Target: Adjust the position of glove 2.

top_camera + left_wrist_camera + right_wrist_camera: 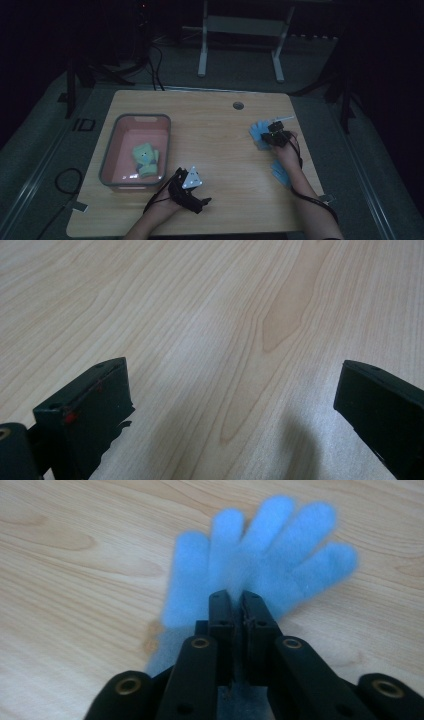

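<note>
From the high view, the right gripper point(272, 131) meets a fluffy light-blue glove point(258, 134) on the pale wooden tabletop point(220, 145); the left gripper point(194, 196) rests near a grey-rimmed pink bin point(111, 150). The left gripper view shows fingers point(90, 405) spread wide above bare wood. The right gripper view shows fingers point(220, 625) pressed together, pinching the glove point(260, 560).
</note>
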Demonstrator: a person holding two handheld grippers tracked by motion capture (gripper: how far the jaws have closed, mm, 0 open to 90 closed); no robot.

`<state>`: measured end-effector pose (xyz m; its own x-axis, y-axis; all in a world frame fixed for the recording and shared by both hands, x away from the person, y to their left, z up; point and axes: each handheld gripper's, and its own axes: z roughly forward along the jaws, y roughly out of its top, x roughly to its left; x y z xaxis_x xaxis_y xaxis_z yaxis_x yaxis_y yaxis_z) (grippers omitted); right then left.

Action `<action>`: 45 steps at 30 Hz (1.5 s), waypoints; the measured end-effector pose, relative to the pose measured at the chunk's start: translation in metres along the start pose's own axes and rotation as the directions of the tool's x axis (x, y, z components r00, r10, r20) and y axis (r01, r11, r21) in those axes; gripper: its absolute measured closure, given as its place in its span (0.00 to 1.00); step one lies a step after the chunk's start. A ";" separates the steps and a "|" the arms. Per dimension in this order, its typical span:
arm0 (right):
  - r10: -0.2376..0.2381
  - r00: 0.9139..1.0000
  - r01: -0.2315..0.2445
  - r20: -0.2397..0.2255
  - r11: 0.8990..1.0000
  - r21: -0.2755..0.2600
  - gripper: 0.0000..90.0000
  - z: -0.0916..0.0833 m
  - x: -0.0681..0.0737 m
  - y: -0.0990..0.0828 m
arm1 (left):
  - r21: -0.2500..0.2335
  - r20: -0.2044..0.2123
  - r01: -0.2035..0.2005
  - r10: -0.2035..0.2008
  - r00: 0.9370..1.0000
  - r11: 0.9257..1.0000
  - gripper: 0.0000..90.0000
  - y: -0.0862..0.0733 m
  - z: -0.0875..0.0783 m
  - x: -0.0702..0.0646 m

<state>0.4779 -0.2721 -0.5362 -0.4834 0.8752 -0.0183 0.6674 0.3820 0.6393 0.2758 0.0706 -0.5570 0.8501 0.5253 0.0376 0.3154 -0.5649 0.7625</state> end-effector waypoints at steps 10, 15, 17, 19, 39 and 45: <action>0.050 0.998 -0.053 -0.039 0.995 -0.079 0.97 -0.043 0.052 0.003 | 0.012 -0.003 -0.013 0.013 1.000 1.000 0.03 0.000 0.001 -0.001; 0.054 0.997 -0.060 -0.051 0.990 -0.128 0.97 -0.065 0.079 0.005 | -0.003 -0.005 -0.006 0.006 1.000 1.000 0.03 0.001 -0.001 -0.001; 0.053 0.997 -0.060 -0.052 0.988 -0.139 0.97 -0.073 0.089 0.005 | -0.008 -0.004 -0.004 0.004 1.000 1.000 0.03 0.002 -0.002 -0.001; 0.056 0.997 -0.064 -0.055 0.988 -0.143 0.97 -0.076 0.095 0.004 | -0.009 -0.006 -0.007 0.007 1.000 1.000 0.03 0.002 -0.002 -0.001; 0.063 0.985 -0.084 -0.162 0.988 -0.126 0.97 -0.089 0.170 -0.041 | -0.027 -0.006 -0.018 0.018 1.000 0.999 0.03 0.003 -0.006 -0.002; 0.099 0.984 -0.110 -0.146 0.992 -0.068 0.96 -0.066 0.172 -0.061 | -0.022 -0.001 -0.018 0.018 1.000 1.000 0.03 0.002 -0.005 -0.001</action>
<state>0.3167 -0.1646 -0.5271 -0.4924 0.8560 0.1573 0.6765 0.2627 0.6880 0.2735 0.0718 -0.5523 0.8550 0.5160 0.0520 0.2908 -0.5599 0.7758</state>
